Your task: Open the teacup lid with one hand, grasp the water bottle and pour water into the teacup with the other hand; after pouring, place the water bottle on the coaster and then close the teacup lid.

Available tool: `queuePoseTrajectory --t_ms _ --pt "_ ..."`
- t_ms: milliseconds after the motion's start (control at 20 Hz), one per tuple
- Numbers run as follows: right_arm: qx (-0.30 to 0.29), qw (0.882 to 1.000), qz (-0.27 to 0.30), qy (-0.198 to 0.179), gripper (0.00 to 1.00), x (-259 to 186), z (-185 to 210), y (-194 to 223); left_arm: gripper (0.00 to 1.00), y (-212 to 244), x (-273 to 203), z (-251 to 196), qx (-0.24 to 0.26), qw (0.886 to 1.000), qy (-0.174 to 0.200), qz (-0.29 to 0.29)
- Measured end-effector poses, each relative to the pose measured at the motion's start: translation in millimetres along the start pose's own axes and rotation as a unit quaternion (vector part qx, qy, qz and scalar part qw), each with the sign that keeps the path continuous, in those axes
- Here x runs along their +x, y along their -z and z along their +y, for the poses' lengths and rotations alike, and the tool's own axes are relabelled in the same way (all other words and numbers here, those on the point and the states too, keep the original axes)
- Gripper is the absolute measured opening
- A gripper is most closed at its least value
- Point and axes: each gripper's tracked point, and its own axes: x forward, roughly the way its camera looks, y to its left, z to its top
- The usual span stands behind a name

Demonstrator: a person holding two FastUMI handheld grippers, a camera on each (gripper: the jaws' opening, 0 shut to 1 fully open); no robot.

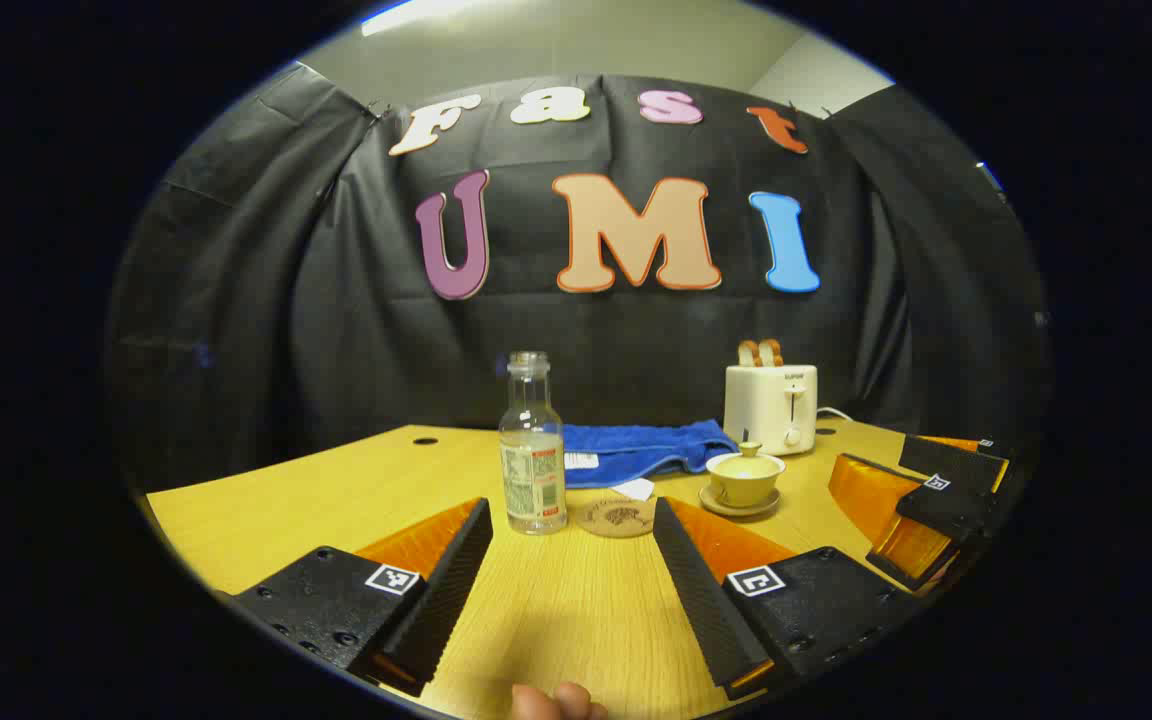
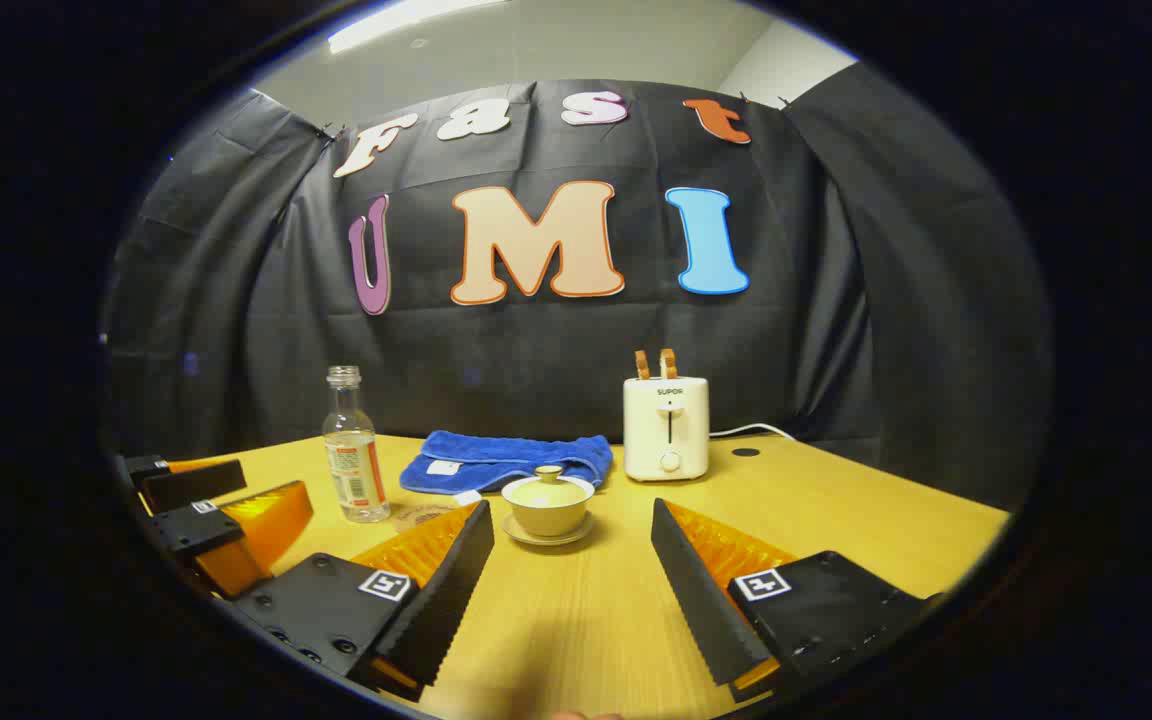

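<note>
Between the fingers of the left gripper (image 1: 571,560), which are standing wide apart and pinching nothing, bare table (image 1: 266,510) is showing, and straight beyond the gap the water bottle (image 1: 532,447) is standing upright, uncapped, with the round coaster (image 1: 617,517) lying just beside it. Further right sits the teacup (image 1: 745,477) on its saucer, lid (image 1: 748,462) on. The right gripper (image 2: 571,560) is likewise hovering with its fingers spread and holding nothing, and the cup is lying just beyond them, a little left of the gap's centre line.

No step looks begun: the lid is on, the bottle untouched. By where each is pointing, the next move seems to call for the right gripper to travel forward, come down over the lid's small knob and pinch it, while the left one closes in on the bottle's body.

Behind the cup a blue towel (image 1: 641,449) is lying folded, and a toaster (image 1: 772,405) is standing near the curtain.

The left gripper view is giving the coaster clearly; in the right gripper view it is mostly tucked behind a finger. The right gripper view is showing the toaster's cord trailing off.
</note>
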Motion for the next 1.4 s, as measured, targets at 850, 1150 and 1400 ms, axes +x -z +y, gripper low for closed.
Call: queuePoseTrajectory --t_ms 850,1150,1400 --pt "-0.001 1.000 0.003 -0.014 0.99 -2.2 7.3 0.5 0.95 3.7 -1.8 4.2 0.001 1.000 -0.008 0.001" --pt "-0.001 1.000 0.003 -0.014 0.99 -2.2 7.3 0.1 0.95 3.5 -2.3 4.1 0.001 1.000 -0.008 0.001" --pt "-0.001 1.000 0.003 -0.014 0.99 -2.8 7.2 0.5 0.95 4.7 -2.1 3.8 0.001 1.000 -0.007 0.001"
